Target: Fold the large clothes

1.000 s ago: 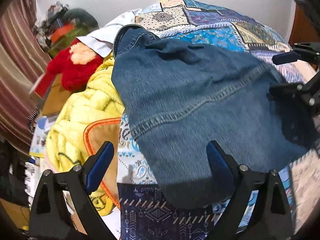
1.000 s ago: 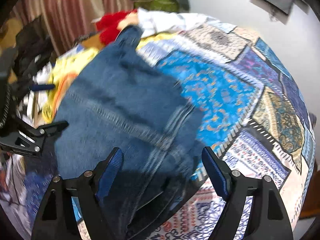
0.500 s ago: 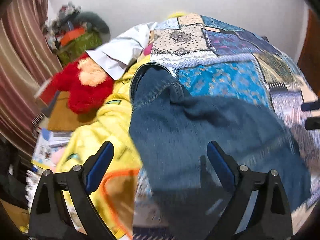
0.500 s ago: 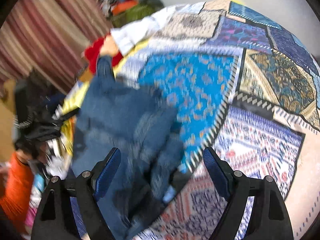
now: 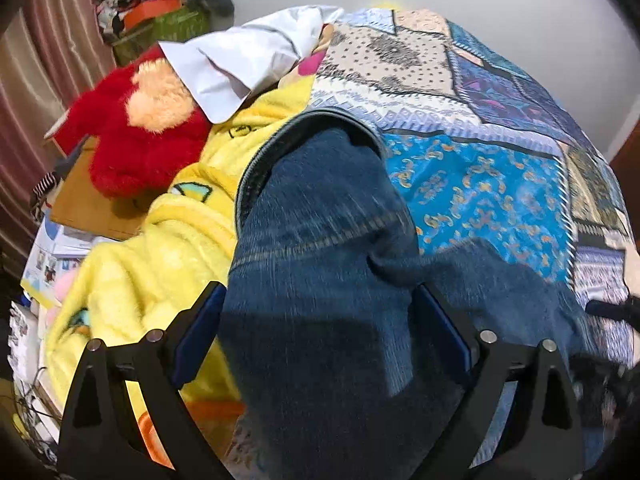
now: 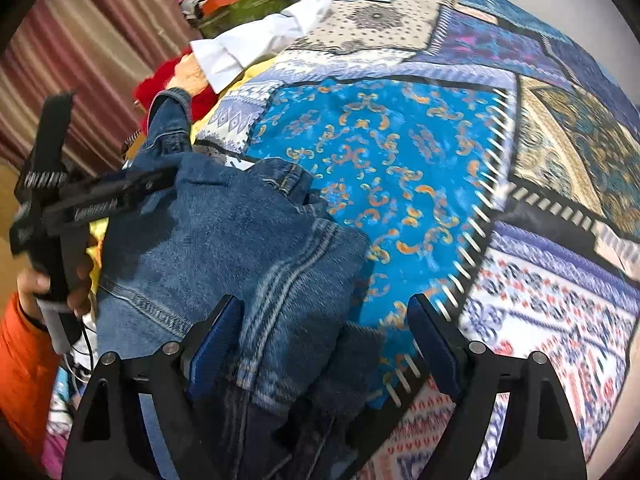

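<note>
A denim jacket (image 6: 224,240) lies bunched on a patchwork bedspread (image 6: 400,152), beside a yellow blanket (image 5: 168,248). Both tongs, left (image 5: 320,336) and right (image 6: 324,336), hang spread wide above the denim, gripping nothing. The fold looks partway done; next, each needs an edge to pinch.

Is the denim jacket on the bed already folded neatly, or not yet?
Not yet. The denim jacket lies rumpled on the patchwork bedspread, one sleeve stretched out, edges bunched.

Bright even light; motion blur; fisheye edges warped, vignetted.
</note>
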`<state>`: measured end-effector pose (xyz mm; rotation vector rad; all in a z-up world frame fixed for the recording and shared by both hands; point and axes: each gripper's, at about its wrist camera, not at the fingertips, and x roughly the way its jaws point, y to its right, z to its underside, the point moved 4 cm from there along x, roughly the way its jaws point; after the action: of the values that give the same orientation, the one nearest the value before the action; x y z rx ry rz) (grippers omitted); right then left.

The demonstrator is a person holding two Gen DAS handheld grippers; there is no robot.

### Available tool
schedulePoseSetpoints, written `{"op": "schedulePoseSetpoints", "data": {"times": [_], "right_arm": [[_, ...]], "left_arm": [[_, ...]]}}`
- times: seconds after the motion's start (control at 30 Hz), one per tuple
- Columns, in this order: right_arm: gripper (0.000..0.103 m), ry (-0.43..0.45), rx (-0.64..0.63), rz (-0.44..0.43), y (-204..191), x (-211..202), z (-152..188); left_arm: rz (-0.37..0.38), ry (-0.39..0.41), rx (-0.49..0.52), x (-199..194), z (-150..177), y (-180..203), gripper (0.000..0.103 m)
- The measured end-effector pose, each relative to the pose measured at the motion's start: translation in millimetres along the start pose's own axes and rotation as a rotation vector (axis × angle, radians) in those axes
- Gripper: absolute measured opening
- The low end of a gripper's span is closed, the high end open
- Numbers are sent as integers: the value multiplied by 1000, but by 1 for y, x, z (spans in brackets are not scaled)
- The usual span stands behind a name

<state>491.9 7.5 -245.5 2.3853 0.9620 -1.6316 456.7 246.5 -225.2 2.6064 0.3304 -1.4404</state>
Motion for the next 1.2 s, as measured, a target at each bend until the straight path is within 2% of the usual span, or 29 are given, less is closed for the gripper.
{"op": "schedulePoseSetpoints", "data": {"times": [0.13,0.3,0.43,0.57,0.73,0.83,0.97,1.03,1.1,1.2], "right_arm": [[84,73,-17,34,-7,-37,1],[84,243,-56,-2,-41,-116,6],[84,412,-102,-18,-77,-182,18],[84,596,-113,-29,-108,-252,41],[84,811,-118,-2,-137,-324,87],[84,887,-114,18,-149,-346,113],[86,931,-93,35,-160,-357,141],[95,926,-81,41,-163,-355,152],[99,924,-68,76,-165,-349,163],[103,911,-72,131,-170,-344,177]], "left_arm": [[54,36,-15,-43,10,-1,95],[135,162,-12,-130,20,2,95],[175,306,22,-215,32,10,95],[184,458,50,-294,48,19,95],[184,657,49,-378,88,27,95],[139,728,54,-402,113,34,95],[58,791,39,-416,143,45,95],[60,784,31,-414,154,47,95],[55,766,31,-408,161,49,95],[48,744,31,-400,167,50,101]]}}
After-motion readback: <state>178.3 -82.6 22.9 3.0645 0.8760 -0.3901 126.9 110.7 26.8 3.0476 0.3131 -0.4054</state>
